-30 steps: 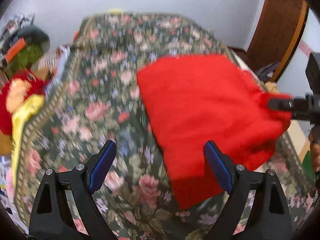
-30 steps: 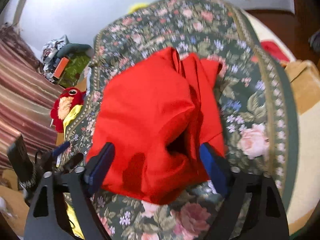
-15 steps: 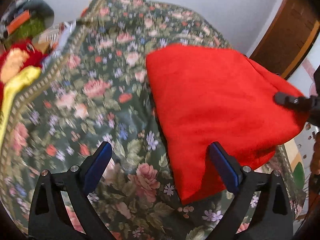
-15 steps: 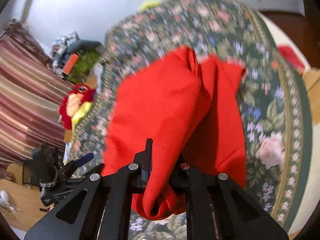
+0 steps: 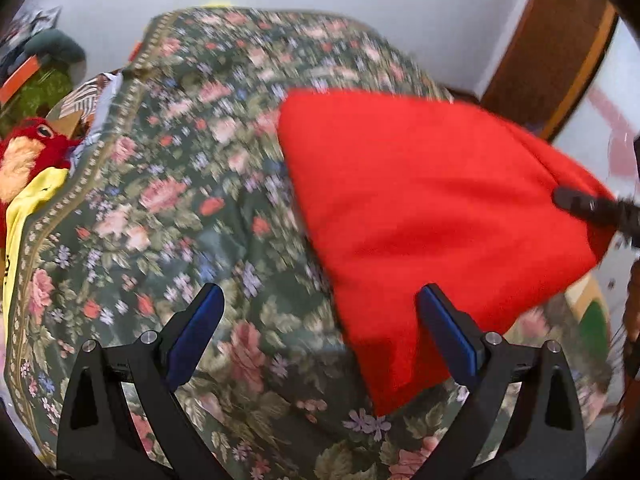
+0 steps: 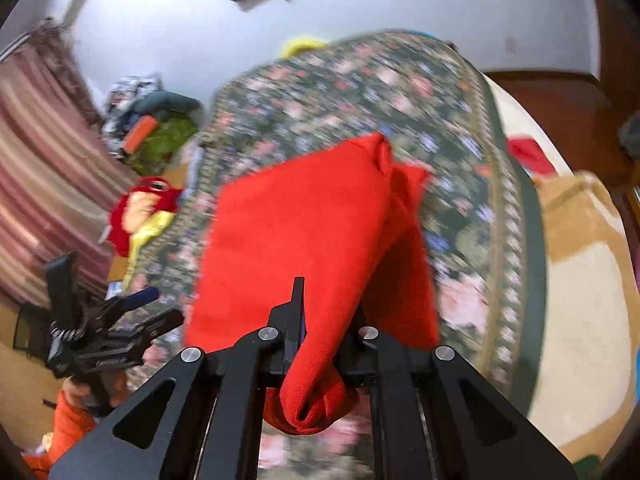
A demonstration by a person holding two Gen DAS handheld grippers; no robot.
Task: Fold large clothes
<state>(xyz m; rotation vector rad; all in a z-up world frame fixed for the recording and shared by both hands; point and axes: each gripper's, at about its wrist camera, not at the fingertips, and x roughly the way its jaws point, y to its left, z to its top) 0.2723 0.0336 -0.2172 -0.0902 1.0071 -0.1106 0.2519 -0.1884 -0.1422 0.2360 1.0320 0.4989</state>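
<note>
Right tool (image 6: 320, 344) pinches the red garment's (image 5: 420, 208) corner; left tool (image 5: 320, 336), wide, hangs beside it

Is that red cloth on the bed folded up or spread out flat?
Folded. The red cloth lies doubled over on the bedspread, a second layer showing beneath, and the right gripper pinches one bunched corner.

My right gripper (image 6: 320, 344) clamps bunched red cloth (image 6: 304, 240) above floral bedspread (image 6: 472, 184); my left gripper (image 6: 150, 308) spread, apart at left, holding nothing.
</note>
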